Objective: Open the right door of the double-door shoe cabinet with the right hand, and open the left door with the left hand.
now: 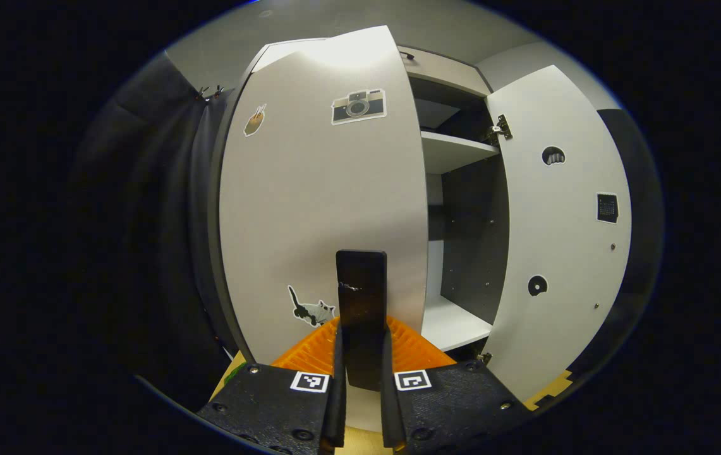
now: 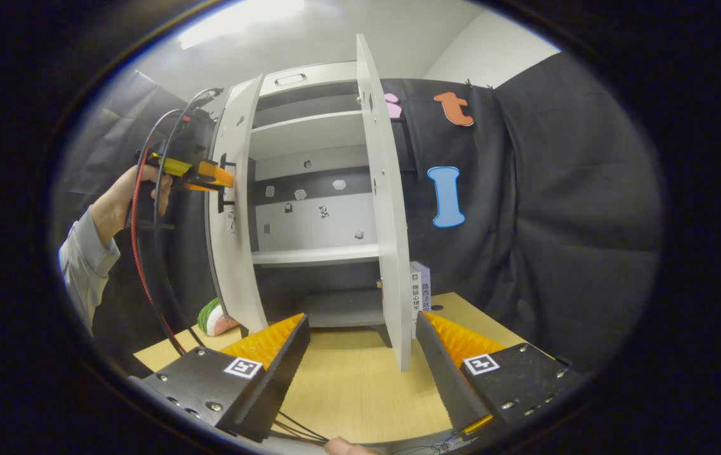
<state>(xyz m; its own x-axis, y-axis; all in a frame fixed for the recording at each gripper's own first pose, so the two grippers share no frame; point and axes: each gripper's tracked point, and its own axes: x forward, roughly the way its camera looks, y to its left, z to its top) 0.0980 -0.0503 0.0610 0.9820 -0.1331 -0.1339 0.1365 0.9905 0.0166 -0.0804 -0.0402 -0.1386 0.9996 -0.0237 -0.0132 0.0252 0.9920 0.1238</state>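
The white left door point(image 1: 316, 202), with several stickers on it, stands partly open close in front of me. Its black handle point(image 1: 361, 284) sits upright between my left gripper's point(image 1: 362, 335) orange fingers, which press on both its sides. The right door point(image 1: 556, 240) hangs wide open, showing shelves inside. In the right gripper view that right door point(image 2: 388, 240) stands edge-on just beyond my right gripper point(image 2: 360, 322), whose fingers are spread wide with nothing between them. Farther left, the left gripper point(image 2: 224, 183) holds the handle of the left door point(image 2: 234, 221).
The cabinet stands on a wooden table point(image 2: 347, 379). A small labelled box point(image 2: 419, 287) stands just right of the open right door. A green and pink object point(image 2: 215, 319) lies behind the left door. A sleeved arm point(image 2: 88, 253) and red cable are at far left.
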